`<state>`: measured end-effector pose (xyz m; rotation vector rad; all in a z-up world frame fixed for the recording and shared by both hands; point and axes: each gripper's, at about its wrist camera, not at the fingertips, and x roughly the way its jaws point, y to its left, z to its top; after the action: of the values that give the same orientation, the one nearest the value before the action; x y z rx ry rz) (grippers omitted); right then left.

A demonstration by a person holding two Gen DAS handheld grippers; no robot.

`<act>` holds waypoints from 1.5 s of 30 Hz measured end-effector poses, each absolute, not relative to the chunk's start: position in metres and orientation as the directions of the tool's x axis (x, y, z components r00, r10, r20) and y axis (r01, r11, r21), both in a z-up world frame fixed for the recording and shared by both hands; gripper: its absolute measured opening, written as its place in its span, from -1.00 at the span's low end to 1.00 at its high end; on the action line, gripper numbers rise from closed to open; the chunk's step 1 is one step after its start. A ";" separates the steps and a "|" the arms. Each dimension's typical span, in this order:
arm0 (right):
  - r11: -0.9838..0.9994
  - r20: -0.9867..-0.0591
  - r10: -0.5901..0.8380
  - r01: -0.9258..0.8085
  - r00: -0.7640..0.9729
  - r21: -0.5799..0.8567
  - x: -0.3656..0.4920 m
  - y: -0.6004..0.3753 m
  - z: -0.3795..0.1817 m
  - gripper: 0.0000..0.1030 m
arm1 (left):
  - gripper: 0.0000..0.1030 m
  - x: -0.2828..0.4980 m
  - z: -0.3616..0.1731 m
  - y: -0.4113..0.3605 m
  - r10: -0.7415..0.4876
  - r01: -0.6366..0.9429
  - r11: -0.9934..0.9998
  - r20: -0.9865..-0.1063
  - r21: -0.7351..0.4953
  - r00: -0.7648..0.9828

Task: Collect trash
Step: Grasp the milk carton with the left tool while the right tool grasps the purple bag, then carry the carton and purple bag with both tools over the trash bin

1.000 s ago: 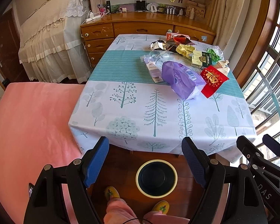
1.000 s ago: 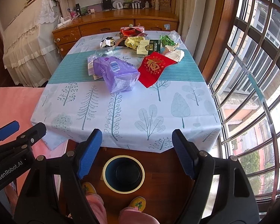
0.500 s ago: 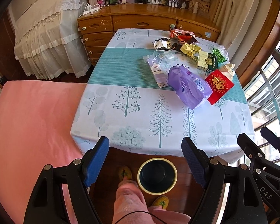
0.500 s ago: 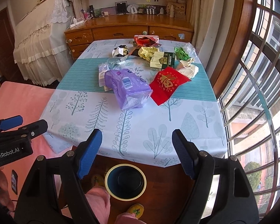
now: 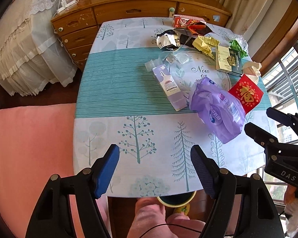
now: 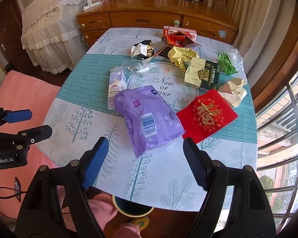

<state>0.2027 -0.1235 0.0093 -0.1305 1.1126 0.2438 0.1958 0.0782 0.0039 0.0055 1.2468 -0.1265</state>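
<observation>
Trash lies on the table (image 5: 113, 91): a purple plastic pack (image 5: 218, 111) (image 6: 149, 123), a red envelope (image 5: 246, 96) (image 6: 206, 115), a pale carton (image 5: 168, 85) (image 6: 116, 87), a green-and-cream box (image 6: 202, 75), yellow, silver, green and white crumpled wrappers, and a red box (image 6: 178, 34). A yellow-rimmed bin (image 6: 133, 208) (image 5: 176, 200) stands on the floor under the near table edge. My left gripper (image 5: 155, 170) is open and empty over the near edge. My right gripper (image 6: 146, 158) is open and empty just short of the purple pack.
A pink sofa (image 5: 29, 148) lies left of the table. A wooden dresser (image 6: 157, 19) stands behind it, a draped bed (image 6: 45, 35) at the far left, windows (image 6: 284, 119) on the right. My legs and slippers (image 6: 139, 222) are beside the bin.
Both grippers have moved forward and up over the table's near edge, toward the trash. The bin is now mostly hidden under the table edge. Both stay open.
</observation>
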 end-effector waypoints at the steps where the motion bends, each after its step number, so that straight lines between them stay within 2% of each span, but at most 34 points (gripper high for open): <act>1: 0.964 -0.905 0.125 -0.264 0.407 0.014 0.215 -0.121 0.002 0.48 | 0.48 0.206 -0.001 0.080 -0.105 0.105 0.991 -0.948 -0.077 0.300; 6: 0.966 -0.941 0.070 -0.257 0.331 -0.018 0.263 -0.119 -0.048 0.48 | 0.48 0.257 -0.026 0.088 -0.141 0.104 0.988 -0.957 -0.118 0.254; 9: 0.975 -0.961 0.083 -0.220 0.264 0.024 0.283 -0.126 -0.078 0.48 | 0.48 0.284 -0.038 0.087 -0.153 0.113 0.985 -0.960 -0.130 0.236; 15: 0.989 -0.957 0.094 -0.134 0.274 0.059 0.298 -0.139 -0.100 0.45 | 0.48 0.329 -0.057 0.078 -0.207 0.102 0.976 -0.959 -0.190 0.195; 20: 0.990 -0.965 0.134 -0.064 0.225 0.123 0.300 -0.144 -0.118 0.23 | 0.48 0.360 -0.077 0.061 -0.236 0.089 0.971 -0.959 -0.224 0.156; 22: 0.992 -0.966 0.128 -0.036 0.225 0.124 0.298 -0.145 -0.124 -0.09 | 0.48 0.368 -0.086 0.054 -0.243 0.077 0.969 -0.961 -0.234 0.133; 23: 0.993 -0.965 0.118 -0.022 0.233 0.116 0.296 -0.145 -0.125 -0.15 | 0.48 0.372 -0.092 0.051 -0.248 0.071 0.968 -0.962 -0.241 0.116; 25: 0.993 -0.965 0.114 0.005 0.238 0.119 0.293 -0.146 -0.125 -0.44 | 0.48 0.377 -0.103 0.046 -0.251 0.062 0.967 -0.965 -0.246 0.081; 26: 0.991 -0.964 0.124 0.020 0.237 0.133 0.291 -0.147 -0.125 -0.51 | 0.48 0.378 -0.108 0.043 -0.251 0.059 0.967 -0.965 -0.247 0.071; 28: 0.985 -0.960 0.143 0.059 0.239 0.162 0.286 -0.151 -0.123 -0.69 | 0.34 0.381 -0.117 0.037 -0.243 0.055 0.969 -0.969 -0.240 0.055; 29: 0.982 -0.959 0.149 0.077 0.242 0.172 0.283 -0.153 -0.122 -0.72 | 0.27 0.382 -0.121 0.034 -0.238 0.055 0.970 -0.970 -0.235 0.048; 31: 0.976 -0.955 0.159 0.108 0.251 0.191 0.277 -0.156 -0.118 -0.81 | -0.13 0.383 -0.130 0.028 -0.241 0.054 0.969 -0.970 -0.239 0.018; 32: 0.971 -0.952 0.167 0.123 0.256 0.204 0.274 -0.157 -0.115 -0.84 | -0.21 0.384 -0.133 0.026 -0.247 0.049 0.968 -0.969 -0.246 0.007; 39: 0.954 -0.927 0.188 0.164 0.324 0.251 0.244 -0.161 -0.085 -0.92 | -0.28 0.371 -0.120 0.023 -0.241 0.061 0.969 -0.969 -0.238 0.052; 45: 0.953 -0.907 0.213 0.130 0.362 0.275 0.219 -0.153 -0.054 -0.94 | -0.36 0.322 -0.087 0.035 -0.214 0.142 0.970 -0.972 -0.199 0.100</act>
<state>0.2193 -0.1534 -0.0540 0.3240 1.2050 0.0547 0.3224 0.0353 -0.0865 -0.0600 1.4470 -0.2628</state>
